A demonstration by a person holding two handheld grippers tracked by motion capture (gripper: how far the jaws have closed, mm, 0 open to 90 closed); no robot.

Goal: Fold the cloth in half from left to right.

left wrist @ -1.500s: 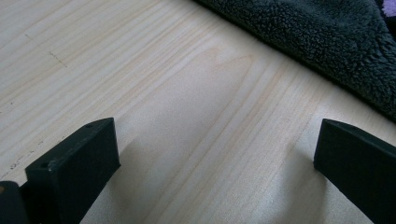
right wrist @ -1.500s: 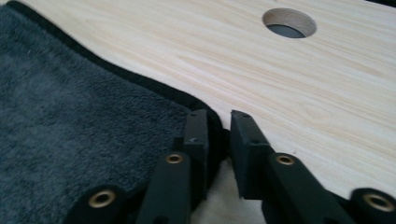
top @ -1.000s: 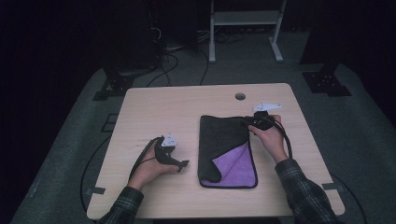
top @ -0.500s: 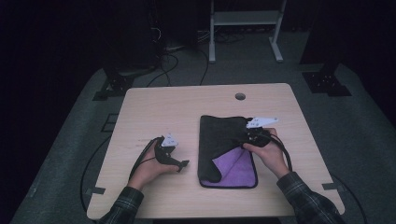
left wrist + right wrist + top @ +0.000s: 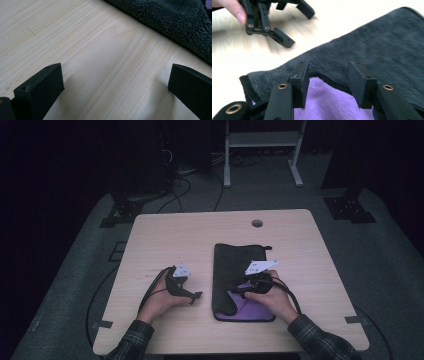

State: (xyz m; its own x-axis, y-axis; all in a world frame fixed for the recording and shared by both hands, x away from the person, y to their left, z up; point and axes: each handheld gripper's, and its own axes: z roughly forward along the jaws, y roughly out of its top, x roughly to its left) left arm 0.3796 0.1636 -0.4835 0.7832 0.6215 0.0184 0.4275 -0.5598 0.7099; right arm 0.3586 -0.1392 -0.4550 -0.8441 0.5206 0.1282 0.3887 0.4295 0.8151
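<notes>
Pale wood table (image 5: 200,235) in dark room, folded grey-purple cloth (image 5: 235,265), left tool (image 5: 192,296) agape on bare wood, right tool (image 5: 327,82) parted over cloth edge, gripping nothing

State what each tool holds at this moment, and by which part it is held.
Neither tool holds anything. The left tool rests open on the bare table. The right tool is open, its jaws astride the towel's dark folded edge, not closed on it.
</notes>
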